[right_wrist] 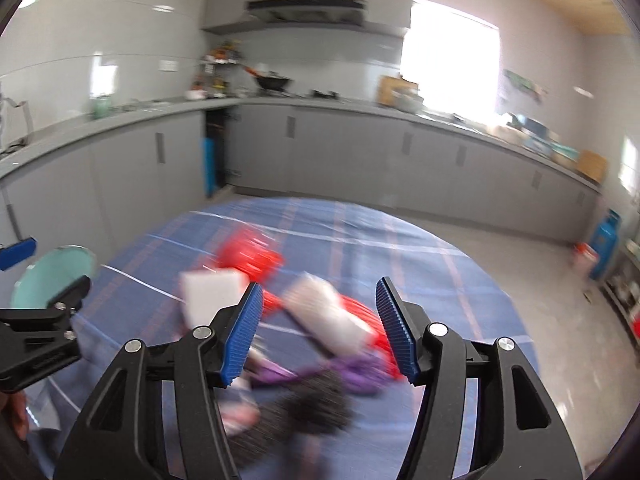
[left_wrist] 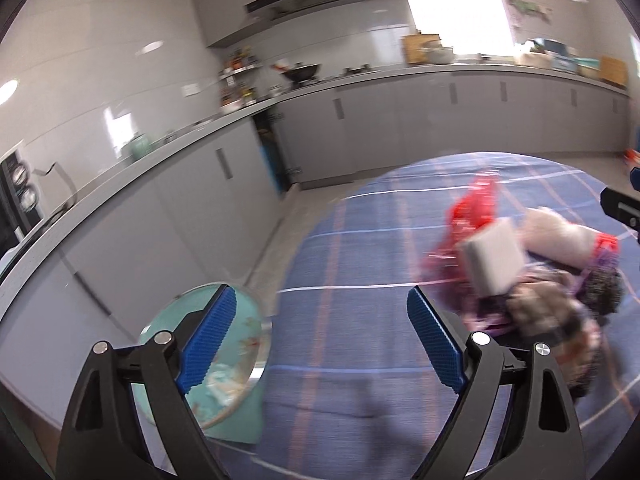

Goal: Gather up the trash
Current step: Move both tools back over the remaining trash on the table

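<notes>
A blurred pile of trash lies on the round table with the blue plaid cloth: a white box, red wrappers, a pale crumpled wad and dark and purple scraps. My left gripper is open and empty, left of the pile. A teal bin with paper inside stands behind its left finger. In the right wrist view my right gripper is open and empty above the pile, with the pale wad between its fingers, the white box and red wrappers beyond.
The teal bin shows at the table's left edge, next to the left gripper. Grey kitchen cabinets and a cluttered counter run behind the table. A blue gas cylinder stands on the floor at the right.
</notes>
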A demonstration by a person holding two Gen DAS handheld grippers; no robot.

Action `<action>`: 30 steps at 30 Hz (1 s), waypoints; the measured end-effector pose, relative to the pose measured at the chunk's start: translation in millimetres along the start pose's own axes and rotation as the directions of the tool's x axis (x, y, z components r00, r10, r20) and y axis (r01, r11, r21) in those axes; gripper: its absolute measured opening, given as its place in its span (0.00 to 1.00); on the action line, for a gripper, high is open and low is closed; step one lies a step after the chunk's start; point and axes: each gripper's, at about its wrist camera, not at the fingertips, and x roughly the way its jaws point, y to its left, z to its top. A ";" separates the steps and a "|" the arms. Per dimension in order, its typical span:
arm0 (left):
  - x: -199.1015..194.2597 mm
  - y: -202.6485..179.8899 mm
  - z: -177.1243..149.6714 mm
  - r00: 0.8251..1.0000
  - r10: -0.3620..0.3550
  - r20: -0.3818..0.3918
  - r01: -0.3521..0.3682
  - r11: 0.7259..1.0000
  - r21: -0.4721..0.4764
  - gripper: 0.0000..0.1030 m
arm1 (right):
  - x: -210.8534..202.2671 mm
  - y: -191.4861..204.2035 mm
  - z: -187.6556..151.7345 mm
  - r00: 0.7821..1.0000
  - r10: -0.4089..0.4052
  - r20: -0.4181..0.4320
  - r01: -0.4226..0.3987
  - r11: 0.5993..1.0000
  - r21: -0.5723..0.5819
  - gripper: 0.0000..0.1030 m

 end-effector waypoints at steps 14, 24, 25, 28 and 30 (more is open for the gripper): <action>-7.4 -108.3 1.8 0.975 -0.218 -0.030 0.220 0.966 0.132 0.95 | -6.0 -58.7 -41.8 0.988 -0.139 -0.064 0.144 0.986 0.080 0.63; 13.1 -119.4 -10.8 0.913 -0.376 -0.160 0.394 0.914 0.097 0.13 | 0.6 -58.6 -48.2 0.987 -0.133 -0.084 0.141 0.986 0.086 0.65; 10.0 -116.5 -9.9 0.910 -0.385 -0.152 0.402 0.911 0.096 0.10 | 0.4 -57.4 -48.1 0.988 -0.131 -0.086 0.138 0.987 0.086 0.65; -3.4 -105.7 -6.0 0.913 -0.394 -0.109 0.405 0.909 0.102 0.05 | -0.2 -51.3 -47.4 0.989 -0.121 -0.089 0.129 0.988 0.086 0.65; -15.9 -95.2 -2.9 0.924 -0.376 -0.064 0.381 0.917 0.114 0.05 | -1.2 -47.2 -46.0 0.990 -0.104 -0.095 0.113 0.989 0.094 0.65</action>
